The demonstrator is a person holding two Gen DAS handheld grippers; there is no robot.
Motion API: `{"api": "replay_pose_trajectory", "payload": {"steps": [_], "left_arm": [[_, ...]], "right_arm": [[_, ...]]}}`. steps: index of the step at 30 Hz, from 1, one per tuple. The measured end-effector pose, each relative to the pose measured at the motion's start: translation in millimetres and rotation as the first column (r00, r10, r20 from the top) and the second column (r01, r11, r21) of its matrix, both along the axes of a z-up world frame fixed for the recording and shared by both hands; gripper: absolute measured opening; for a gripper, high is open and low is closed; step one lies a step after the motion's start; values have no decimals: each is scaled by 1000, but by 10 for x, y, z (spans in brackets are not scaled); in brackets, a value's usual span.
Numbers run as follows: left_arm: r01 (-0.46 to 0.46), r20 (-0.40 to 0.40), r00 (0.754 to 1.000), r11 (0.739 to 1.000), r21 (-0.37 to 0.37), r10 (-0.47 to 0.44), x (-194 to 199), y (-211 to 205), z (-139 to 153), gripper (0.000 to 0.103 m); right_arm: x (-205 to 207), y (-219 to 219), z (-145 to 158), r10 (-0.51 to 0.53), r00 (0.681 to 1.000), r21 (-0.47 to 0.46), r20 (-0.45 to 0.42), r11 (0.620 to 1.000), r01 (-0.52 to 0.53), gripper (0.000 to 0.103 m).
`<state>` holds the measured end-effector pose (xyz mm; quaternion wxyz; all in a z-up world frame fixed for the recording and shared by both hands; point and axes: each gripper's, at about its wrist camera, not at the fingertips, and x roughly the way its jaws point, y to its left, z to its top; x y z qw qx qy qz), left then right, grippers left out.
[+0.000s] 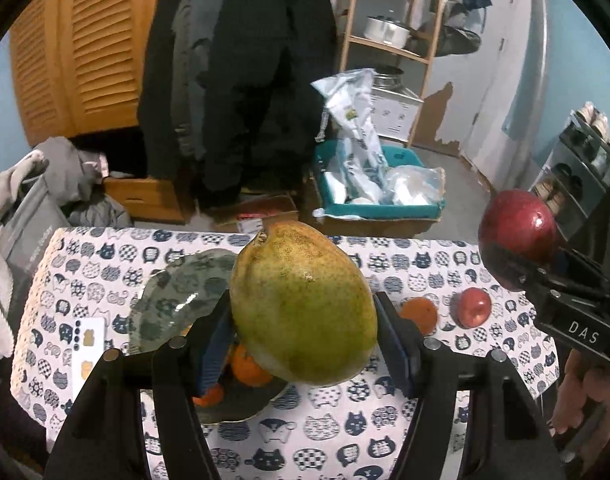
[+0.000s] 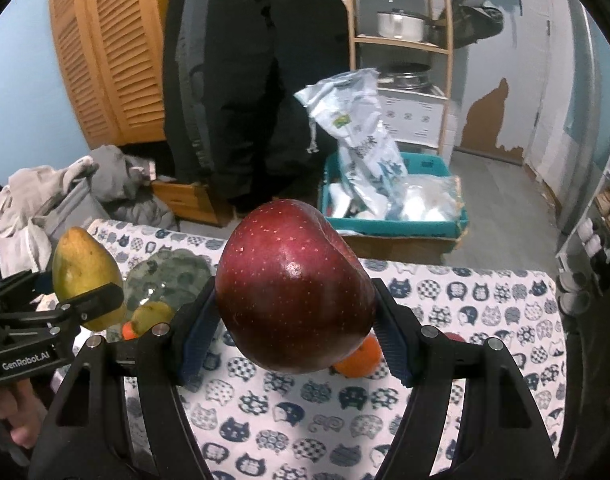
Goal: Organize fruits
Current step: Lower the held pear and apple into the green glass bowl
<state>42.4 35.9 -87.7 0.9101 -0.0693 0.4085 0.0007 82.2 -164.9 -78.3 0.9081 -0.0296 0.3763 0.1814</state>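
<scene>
Orange beside small apple

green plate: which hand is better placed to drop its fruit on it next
Left, probably. The left gripper holds the mango right above the green plate; the right gripper holds its apple over bare tablecloth.

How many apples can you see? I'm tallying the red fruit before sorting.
2. One apple is held in the right tool, above the cloth. A second apple lies on the cloth, beside an orange. More may be hidden behind the held fruit.
</scene>
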Motion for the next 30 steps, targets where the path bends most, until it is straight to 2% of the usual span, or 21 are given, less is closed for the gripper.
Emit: {"api": "replay_pose_trajectory", "payload": {"steps": [13, 22, 30], "left_arm": [[-112, -47, 992, 993, 20, 113, 44, 733, -239, 68], [-154, -88, 984, 987, 41, 157, 116, 1047, -466, 68], [-193, -173, 966, 981, 26, 195, 266, 1330, -859, 68]], "right_arm": [[234, 743, -216, 105, 993, -1, -60, 994, -105, 72], [385, 1329, -531, 184, 976, -23, -120, 982, -188, 72], [550, 1710, -872, 220, 955, -38, -200, 972, -232, 72]]}}
